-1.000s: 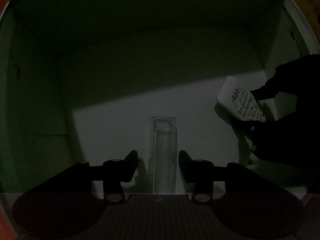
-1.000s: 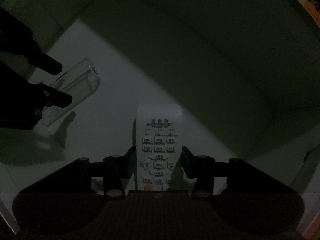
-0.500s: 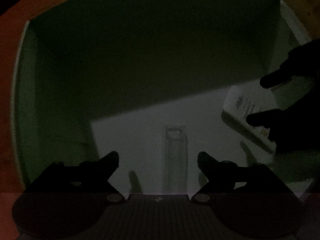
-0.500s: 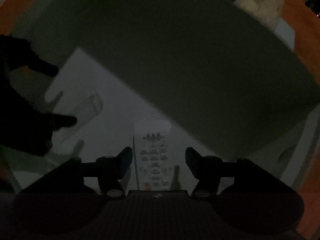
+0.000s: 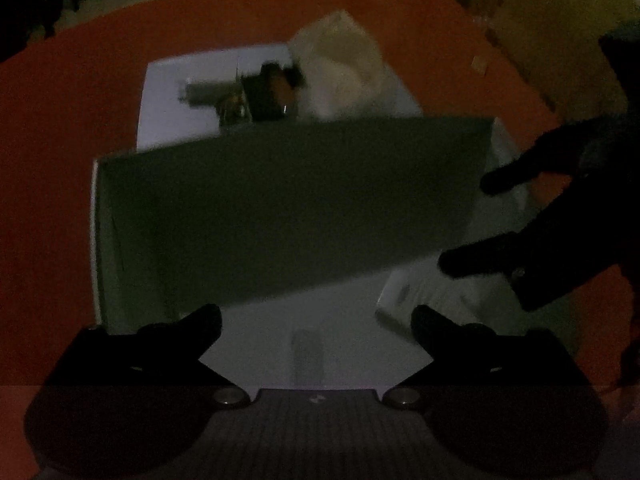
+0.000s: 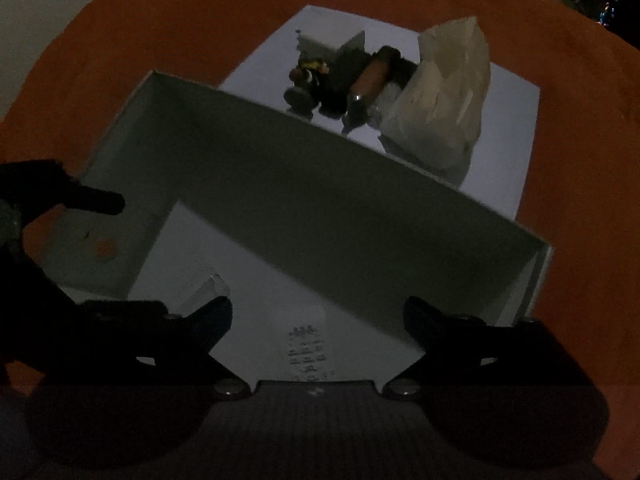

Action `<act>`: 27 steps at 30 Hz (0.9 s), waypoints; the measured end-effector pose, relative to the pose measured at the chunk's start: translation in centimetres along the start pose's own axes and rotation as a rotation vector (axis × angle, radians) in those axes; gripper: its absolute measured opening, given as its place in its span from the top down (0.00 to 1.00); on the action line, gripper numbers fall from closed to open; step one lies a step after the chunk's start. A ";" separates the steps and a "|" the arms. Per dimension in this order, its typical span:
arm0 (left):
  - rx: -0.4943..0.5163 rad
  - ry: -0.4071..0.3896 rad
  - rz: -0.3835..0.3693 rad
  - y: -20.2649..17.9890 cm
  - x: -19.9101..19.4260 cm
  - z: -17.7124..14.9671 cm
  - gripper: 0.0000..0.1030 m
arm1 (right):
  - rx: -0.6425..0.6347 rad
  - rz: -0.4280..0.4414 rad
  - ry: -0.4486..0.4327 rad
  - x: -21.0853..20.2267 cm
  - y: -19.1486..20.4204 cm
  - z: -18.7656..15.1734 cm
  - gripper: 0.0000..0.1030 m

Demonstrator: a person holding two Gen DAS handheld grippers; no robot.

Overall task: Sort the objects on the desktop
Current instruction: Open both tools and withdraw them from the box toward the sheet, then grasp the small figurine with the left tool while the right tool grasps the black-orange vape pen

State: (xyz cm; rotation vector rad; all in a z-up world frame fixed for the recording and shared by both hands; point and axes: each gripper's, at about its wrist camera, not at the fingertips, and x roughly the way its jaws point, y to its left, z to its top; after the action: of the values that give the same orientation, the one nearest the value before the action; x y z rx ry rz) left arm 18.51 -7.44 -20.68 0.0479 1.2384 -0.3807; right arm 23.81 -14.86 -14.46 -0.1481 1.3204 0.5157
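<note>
A white box (image 5: 280,200) stands on the orange table, also in the right wrist view (image 6: 360,216). On its floor lie a clear plastic case (image 5: 308,354), also in the right wrist view (image 6: 208,294), and a white remote control (image 6: 306,344), whose end shows in the left wrist view (image 5: 404,298). My left gripper (image 5: 316,324) is open and empty above the clear case. My right gripper (image 6: 318,314) is open and empty above the remote; it also shows in the left wrist view (image 5: 472,226).
Beyond the box a white sheet (image 6: 512,112) holds a crumpled pale bag (image 6: 444,96), a brown cylinder (image 6: 372,76) and small dark items (image 6: 308,80). The orange tablecloth (image 6: 160,20) surrounds everything. The pile also shows in the left wrist view (image 5: 272,92).
Both grippers opened, let go of the clear case and the remote, and rose up out of the box. The box rim and the pile beyond came into view.
</note>
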 end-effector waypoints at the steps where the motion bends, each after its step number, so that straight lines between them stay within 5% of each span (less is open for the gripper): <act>1: -0.012 -0.013 0.003 0.2 -0.6 0.6 0.00 | 0.008 0.003 -0.005 -0.3 -0.1 0.3 0.08; 10: -0.065 -0.130 0.038 0.3 -1.5 3.5 0.00 | 0.124 0.032 -0.137 -6.1 -3.0 3.2 0.05; 17: -0.062 -0.221 0.125 2.5 -1.2 7.3 0.00 | 0.221 -0.028 -0.266 -8.1 -6.1 6.5 0.05; 23: -0.093 -0.207 0.131 5.3 -1.3 11.9 0.00 | 0.295 -0.081 -0.267 -6.8 -8.6 8.9 0.05; 27: -0.059 -0.203 0.185 6.5 -5.0 14.1 0.00 | 0.286 -0.116 -0.248 -5.4 -9.5 10.0 0.05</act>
State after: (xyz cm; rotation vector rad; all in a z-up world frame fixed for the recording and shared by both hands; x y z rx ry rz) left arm 31.96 -3.48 -12.40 0.0710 1.0347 -0.1836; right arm 36.01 -20.83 -8.51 0.0737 1.1215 0.2340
